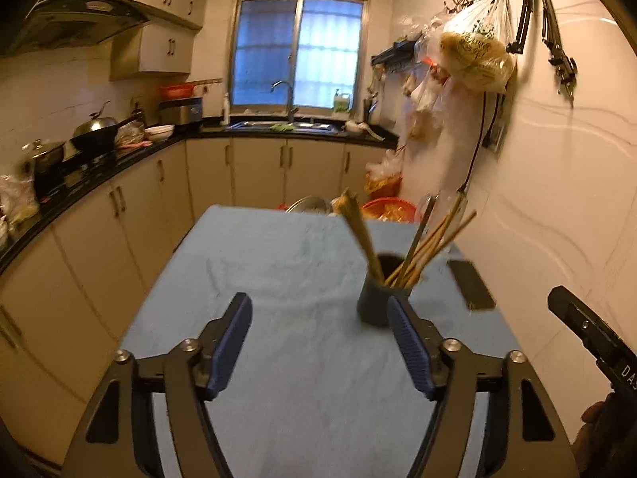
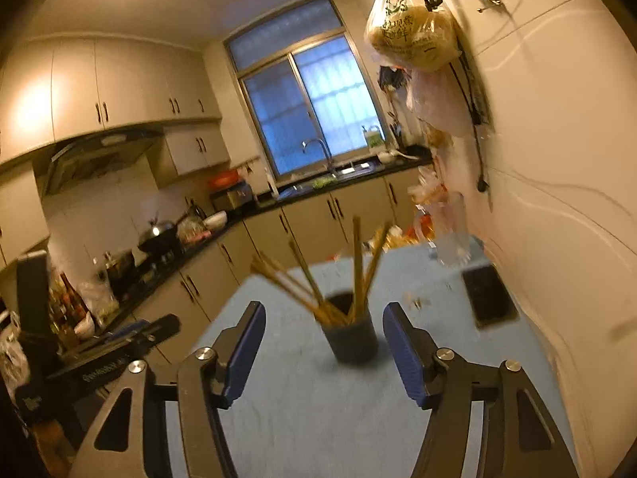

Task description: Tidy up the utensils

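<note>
A dark cup (image 1: 373, 303) stands upright on the blue-covered table (image 1: 286, 279) and holds several wooden chopsticks (image 1: 428, 245) that fan outward. My left gripper (image 1: 320, 310) is open and empty, with its right finger just in front of the cup. In the right wrist view the same cup (image 2: 352, 336) with its chopsticks (image 2: 318, 283) stands between and just beyond my open, empty right gripper (image 2: 324, 318). The right gripper's body shows at the right edge of the left wrist view (image 1: 593, 338). The left gripper's body shows at the left of the right wrist view (image 2: 99, 358).
A dark flat phone-like slab (image 1: 471, 285) lies on the table by the right wall (image 1: 557, 199). Plastic bags (image 1: 473, 55) hang from wall hooks above. Red baskets (image 1: 388, 209) sit beyond the table's far end. Counters with pots (image 1: 95, 135) run along the left.
</note>
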{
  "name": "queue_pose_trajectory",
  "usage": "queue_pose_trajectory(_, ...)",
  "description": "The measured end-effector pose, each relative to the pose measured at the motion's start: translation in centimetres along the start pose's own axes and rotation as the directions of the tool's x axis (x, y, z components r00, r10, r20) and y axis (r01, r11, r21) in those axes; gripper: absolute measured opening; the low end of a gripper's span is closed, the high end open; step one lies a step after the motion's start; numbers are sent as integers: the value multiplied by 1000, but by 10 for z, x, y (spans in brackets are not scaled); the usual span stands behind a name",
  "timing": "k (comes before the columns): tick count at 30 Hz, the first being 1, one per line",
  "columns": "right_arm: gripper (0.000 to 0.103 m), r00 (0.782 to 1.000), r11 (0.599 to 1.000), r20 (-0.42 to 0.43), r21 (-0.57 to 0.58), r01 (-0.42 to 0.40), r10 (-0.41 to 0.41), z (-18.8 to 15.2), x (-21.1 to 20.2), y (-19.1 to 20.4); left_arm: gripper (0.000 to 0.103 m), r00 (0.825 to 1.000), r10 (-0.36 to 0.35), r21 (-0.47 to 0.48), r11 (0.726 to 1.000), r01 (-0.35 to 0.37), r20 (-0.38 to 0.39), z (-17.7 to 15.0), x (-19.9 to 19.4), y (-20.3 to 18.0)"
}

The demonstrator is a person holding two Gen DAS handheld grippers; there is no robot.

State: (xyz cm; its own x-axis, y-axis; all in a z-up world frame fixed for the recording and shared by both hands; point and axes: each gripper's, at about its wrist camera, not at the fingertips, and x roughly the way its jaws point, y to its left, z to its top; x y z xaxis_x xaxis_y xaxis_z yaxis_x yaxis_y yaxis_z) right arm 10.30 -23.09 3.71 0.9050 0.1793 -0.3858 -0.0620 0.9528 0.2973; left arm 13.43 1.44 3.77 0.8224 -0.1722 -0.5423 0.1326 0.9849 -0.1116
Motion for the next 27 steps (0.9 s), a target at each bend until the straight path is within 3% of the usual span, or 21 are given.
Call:
queue_pose_trajectory(13, 67, 999, 994, 0, -98, 43, -43, -32, -69, 34, 85, 994, 99, 9, 995, -99, 45, -28, -80, 2)
queue_pose_trajectory(16, 68, 999, 993, 8, -114, 39, -38, -35, -80, 42, 92, 992, 113, 12, 993, -113, 56, -30, -89, 2)
queue_pose_trajectory(27, 69, 999, 991, 29, -128, 34, -30, -34, -95, 50, 92, 988, 135, 22, 990, -137, 76, -33, -101, -1)
